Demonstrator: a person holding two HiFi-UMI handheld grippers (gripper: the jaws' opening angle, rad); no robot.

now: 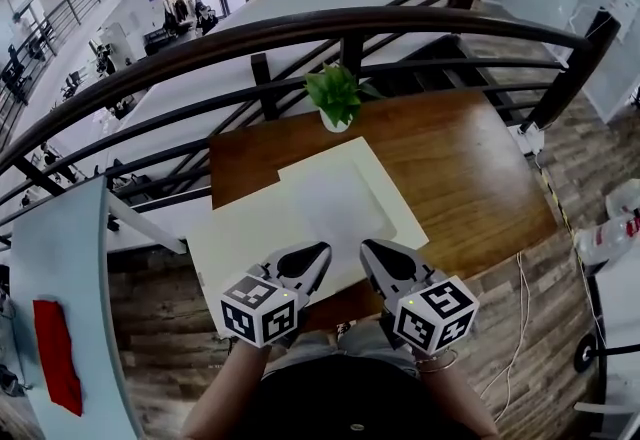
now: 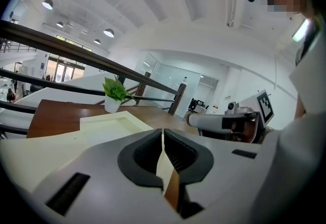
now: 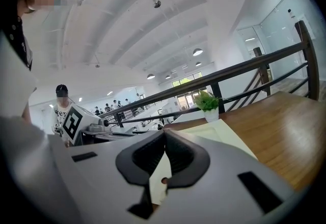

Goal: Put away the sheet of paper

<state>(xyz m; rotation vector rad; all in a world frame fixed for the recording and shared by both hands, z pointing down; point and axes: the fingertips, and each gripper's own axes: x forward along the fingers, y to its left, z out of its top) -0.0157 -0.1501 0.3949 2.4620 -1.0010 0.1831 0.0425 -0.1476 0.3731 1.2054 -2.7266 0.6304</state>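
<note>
While both tilt down over sheet (image 1: pixel 338 203) | L gripper (image 1: pixel 318 254) jaws together | R gripper (image 1: pixel 370 250) same

White paper (image 1: pixel 335 213) over a cream tray (image 1: pixel 395 198); brown wood-grain surface (image 1: pixel 460 163); green plant (image 1: pixel 335 93) in a white pot (image 1: pixel 335 123); black railing (image 1: pixel 400 23).
</note>
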